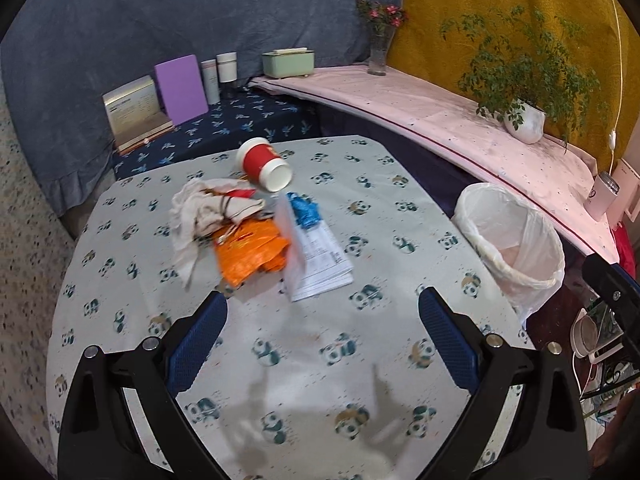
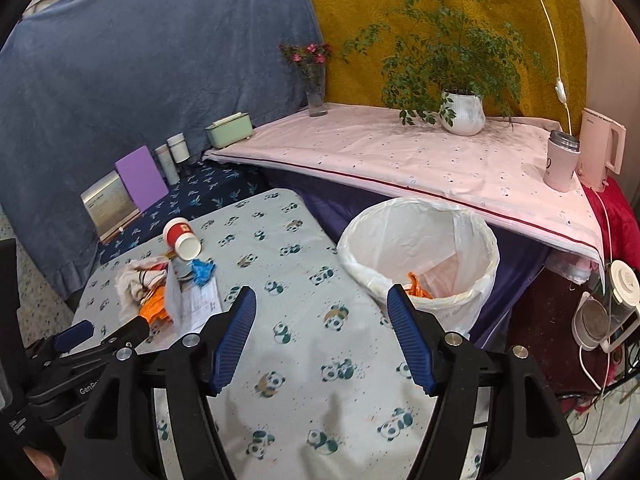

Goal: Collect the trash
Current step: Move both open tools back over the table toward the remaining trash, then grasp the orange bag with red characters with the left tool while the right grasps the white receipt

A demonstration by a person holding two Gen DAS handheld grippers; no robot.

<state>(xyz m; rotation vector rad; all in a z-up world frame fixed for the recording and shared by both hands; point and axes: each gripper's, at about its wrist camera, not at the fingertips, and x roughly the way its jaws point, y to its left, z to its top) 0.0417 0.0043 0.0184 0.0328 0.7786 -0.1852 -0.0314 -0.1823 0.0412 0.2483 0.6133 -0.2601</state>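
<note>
A pile of trash lies on the panda-print table [image 1: 320,360]: a tipped red paper cup [image 1: 260,162], a crumpled beige tissue [image 1: 200,212], an orange wrapper [image 1: 248,252], a blue plastic scrap [image 1: 306,210] and printed papers [image 1: 320,256]. My left gripper [image 1: 324,298] hangs open just short of the pile, with nothing between its pads. In the right wrist view it shows at the left [image 2: 108,330]. My right gripper [image 2: 321,293] is open and empty, close to the white lined bin [image 2: 460,312]. An orange wrapper [image 2: 416,286] lies inside the bin. The bin [image 1: 536,280] stands off the table's right edge.
A pink-covered shelf [image 2: 400,152] runs behind the bin with a potted plant [image 2: 464,112], a flower vase [image 2: 316,96], a tumbler [image 2: 560,164] and a kettle [image 2: 604,148]. A purple book [image 1: 182,88], canisters and a green box [image 1: 288,62] stand behind the table. Appliances and cables sit low at the right.
</note>
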